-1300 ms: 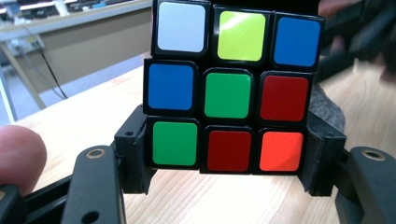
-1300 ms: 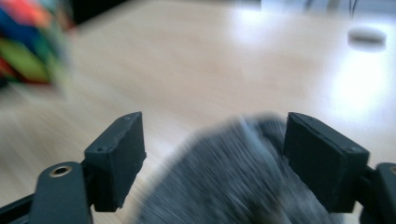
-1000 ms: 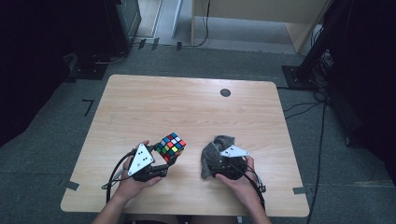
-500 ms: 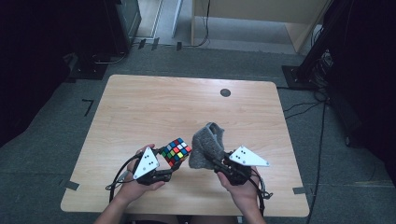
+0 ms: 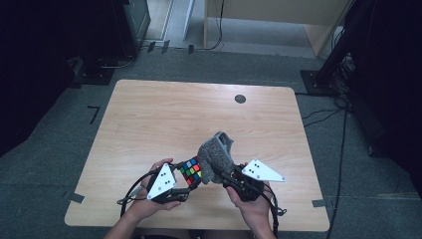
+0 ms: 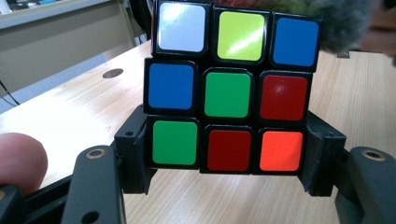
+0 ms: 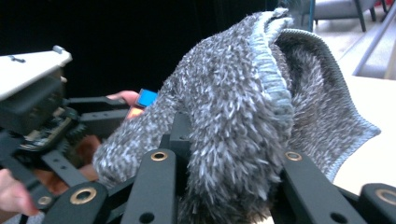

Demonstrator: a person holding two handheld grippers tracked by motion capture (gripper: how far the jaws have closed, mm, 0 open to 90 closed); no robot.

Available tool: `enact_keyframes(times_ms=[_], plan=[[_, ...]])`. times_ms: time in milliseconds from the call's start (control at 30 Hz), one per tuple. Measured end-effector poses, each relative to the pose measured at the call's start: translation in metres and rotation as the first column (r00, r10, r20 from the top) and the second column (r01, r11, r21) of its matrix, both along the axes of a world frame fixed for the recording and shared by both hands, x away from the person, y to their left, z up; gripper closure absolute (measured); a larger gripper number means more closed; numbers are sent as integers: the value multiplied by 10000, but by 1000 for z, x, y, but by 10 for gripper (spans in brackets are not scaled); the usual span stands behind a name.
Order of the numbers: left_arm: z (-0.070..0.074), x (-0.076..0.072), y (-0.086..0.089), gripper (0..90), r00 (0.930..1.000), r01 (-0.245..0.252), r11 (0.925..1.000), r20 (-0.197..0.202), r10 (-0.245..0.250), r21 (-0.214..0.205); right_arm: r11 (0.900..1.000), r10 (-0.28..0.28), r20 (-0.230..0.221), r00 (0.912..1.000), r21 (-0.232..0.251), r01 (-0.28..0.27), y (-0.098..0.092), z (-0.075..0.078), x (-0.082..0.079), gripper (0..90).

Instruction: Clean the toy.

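At the near edge of the table [image 5: 149, 109], both grippers are loaded and held up close together. Left gripper [image 5: 185, 185]: jaws clamped on the bottom layer of the puzzle cube [image 5: 191, 171], pads on its two side faces, cube clear of the tabletop. In the left gripper view the cube [image 6: 231, 91] sits square, one face flat to the camera, green centre. Right gripper [image 5: 225, 175]: jaws have just been closing and are now pinched on a bunched grey fuzzy cloth [image 5: 215, 155]; in the right gripper view the pile [image 7: 233, 121] bulges up between the jaws.

Progress, as I read it: both pickups done, cloth brought up beside the cube, touching or nearly so on its right side. Looks like a wipe-down; the actual rubbing is left, no face visibly covered yet.

Orientation: cube has no long axis, it stands upright out of the jaws. Cloth's long axis runs from the right jaws up and away toward the far side, hemmed edge topmost.
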State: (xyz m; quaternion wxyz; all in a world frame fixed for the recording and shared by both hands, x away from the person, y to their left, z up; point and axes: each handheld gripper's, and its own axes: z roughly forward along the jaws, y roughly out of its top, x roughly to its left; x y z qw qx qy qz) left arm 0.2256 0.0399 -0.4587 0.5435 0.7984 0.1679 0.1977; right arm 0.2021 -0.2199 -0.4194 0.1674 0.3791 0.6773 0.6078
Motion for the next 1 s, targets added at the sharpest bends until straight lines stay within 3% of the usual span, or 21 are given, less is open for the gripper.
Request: enact_keyframes(times_ms=[100,200,333,400,500,533,600,667,733,800,900,1000], plan=[[1,0,-2,344,10000,-87,9999,-30,87,88,9986,486,577,9971,-246,-473,11,7,-7,697],[3,-1,-1,344,9998,-175,9994,-45,177,308,9956,231,826,9963,-929,-154,15,3,-7,691],[4,1,2,344,9993,192,9997,-311,-197,-164,9968,-465,99,9989,-639,470,0,-6,4,691],[6,1,2,344,9992,221,9996,-343,-227,-197,9972,-610,160,9980,-422,617,-4,-4,3,690],[4,1,0,344,9994,143,9999,-310,-142,12,10000,86,630,9980,9,-87,1,7,-5,679],[4,1,1,344,9993,228,9997,-307,-231,-123,9995,294,707,9971,-111,-286,6,9,-6,676],[6,0,3,344,9989,330,9989,-320,-341,-337,9981,191,812,9965,-600,-143,11,6,-6,677],[6,0,6,344,9987,377,9977,-318,-395,-560,9990,-124,635,9979,-430,151,6,1,-2,681],[7,2,10,344,9983,384,9952,-398,-421,-895,9944,-1016,82,9948,-296,1018,-6,-5,4,684],[8,4,13,344,9972,463,9910,-528,-533,-1257,9917,-1234,-519,9910,301,1251,-19,-12,10,684],[8,5,15,344,9949,606,9850,-701,-727,-1618,9953,-350,-811,9961,870,420,-16,-17,13,685],[10,8,21,343,9927,555,9754,-931,-769,-2132,9952,305,-950,9950,957,-213,-4,-22,13,692]])
